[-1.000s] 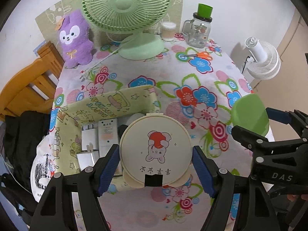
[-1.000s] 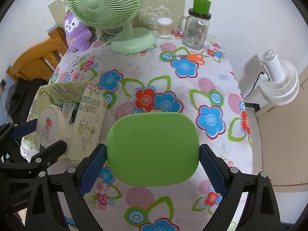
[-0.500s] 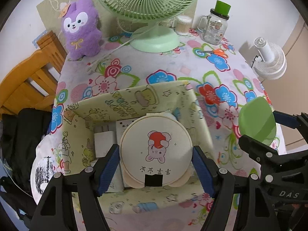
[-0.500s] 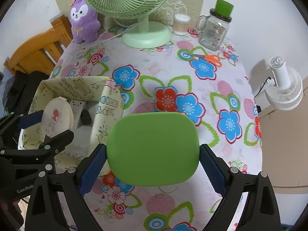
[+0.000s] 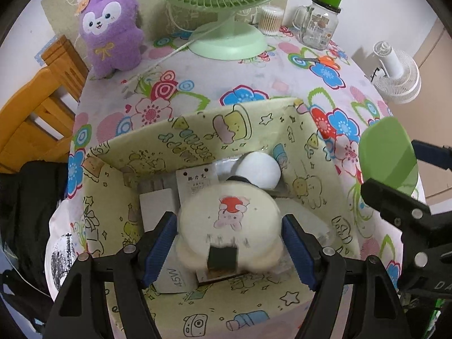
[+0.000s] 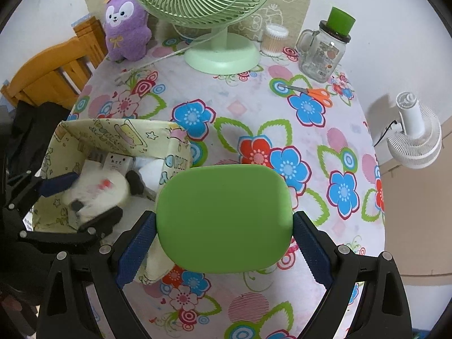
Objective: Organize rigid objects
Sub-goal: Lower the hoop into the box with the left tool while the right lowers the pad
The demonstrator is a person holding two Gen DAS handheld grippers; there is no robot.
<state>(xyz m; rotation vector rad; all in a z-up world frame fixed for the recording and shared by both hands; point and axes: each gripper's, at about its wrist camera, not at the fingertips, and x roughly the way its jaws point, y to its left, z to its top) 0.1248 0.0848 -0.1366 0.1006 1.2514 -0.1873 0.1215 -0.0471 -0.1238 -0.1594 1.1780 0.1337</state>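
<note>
— As we look down the left gripper (image 5: 228, 240), its jaws are opening; the round cream case (image 5: 230, 224) sits between the blue pads, blurred, gaps at both sides, low inside the yellow storage box (image 5: 197, 138).

— And our right gripper (image 6: 224, 234)?

— Wide, clamped on the green case (image 6: 224, 217), which hangs over the floral tablecloth (image 6: 254, 107) just right of the box.

— Counts?

— We see two grippers, two cases, one box, several white chargers (image 5: 156, 206) in it.
</note>
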